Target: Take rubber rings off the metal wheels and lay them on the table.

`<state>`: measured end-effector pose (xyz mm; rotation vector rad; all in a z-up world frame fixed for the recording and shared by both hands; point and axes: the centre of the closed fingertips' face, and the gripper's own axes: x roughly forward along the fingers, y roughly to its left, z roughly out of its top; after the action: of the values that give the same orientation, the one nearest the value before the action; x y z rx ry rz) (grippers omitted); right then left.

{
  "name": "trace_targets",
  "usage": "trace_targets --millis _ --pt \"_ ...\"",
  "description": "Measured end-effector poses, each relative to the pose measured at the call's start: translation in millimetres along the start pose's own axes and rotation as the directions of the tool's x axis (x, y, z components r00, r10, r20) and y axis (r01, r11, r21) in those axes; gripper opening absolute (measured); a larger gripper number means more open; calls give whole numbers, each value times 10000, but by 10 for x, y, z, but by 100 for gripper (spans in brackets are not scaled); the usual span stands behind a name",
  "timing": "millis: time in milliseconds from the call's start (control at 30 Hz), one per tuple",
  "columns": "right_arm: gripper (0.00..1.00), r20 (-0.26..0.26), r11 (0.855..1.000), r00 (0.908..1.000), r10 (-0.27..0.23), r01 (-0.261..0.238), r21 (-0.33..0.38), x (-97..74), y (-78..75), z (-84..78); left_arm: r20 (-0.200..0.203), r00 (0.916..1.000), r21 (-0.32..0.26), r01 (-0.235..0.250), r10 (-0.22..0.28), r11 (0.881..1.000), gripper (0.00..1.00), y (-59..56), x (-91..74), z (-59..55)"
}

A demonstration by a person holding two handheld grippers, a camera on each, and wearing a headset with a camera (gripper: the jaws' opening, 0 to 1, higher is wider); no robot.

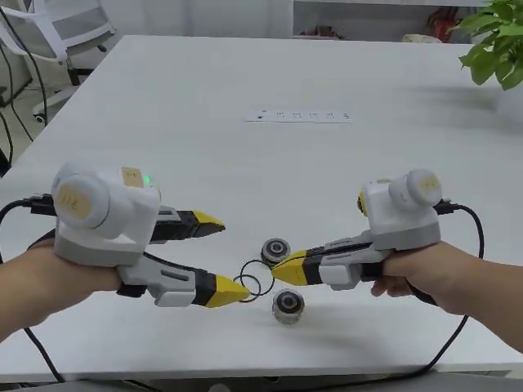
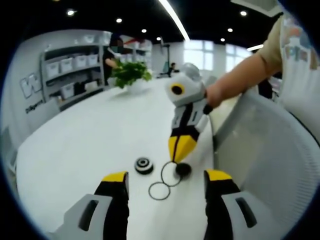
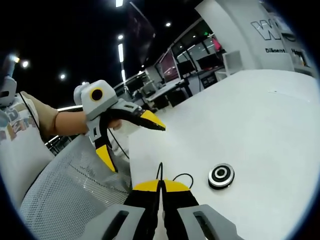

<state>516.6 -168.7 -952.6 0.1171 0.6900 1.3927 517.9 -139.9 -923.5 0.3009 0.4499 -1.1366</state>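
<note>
Two thin black rubber rings sit between your tools. One ring (image 2: 150, 192) lies flat on the white table (image 1: 245, 163). The other ring (image 2: 162, 176) is pinched in your closed right gripper (image 1: 282, 268), between the far silver metal wheel (image 1: 275, 250) and the near silver metal wheel (image 1: 288, 304). Your left gripper (image 1: 225, 257) hangs open and empty just to the left. You look to be at the laying-down step: lower the pinched ring beside the flat one, then part the jaws.

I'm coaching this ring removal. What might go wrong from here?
The right claw is shut on a thin ring, which may slip free or snap away. A second ring lies right by it, so they could tangle when laid down. The near wheel sits loose and might roll if nudged.
</note>
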Motion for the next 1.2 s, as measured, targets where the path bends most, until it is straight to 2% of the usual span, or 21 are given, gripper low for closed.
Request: trace_targets --millis 333,767,1200 --pt "0 -361 10000 9993 -99 99 2 142 -94 -32 112 9990 -304 -421 424 9987 69 42 -140 -94" --pt "0 -818 9989 9960 -345 370 294 312 -247 -123 197 9972 -551 -713 725 9959 72 98 -200 -132" --pt "0 -1168 9942 9891 -897 958 481 315 -424 -223 106 9962 -642 -859 867 9942 73 152 -214 -192"
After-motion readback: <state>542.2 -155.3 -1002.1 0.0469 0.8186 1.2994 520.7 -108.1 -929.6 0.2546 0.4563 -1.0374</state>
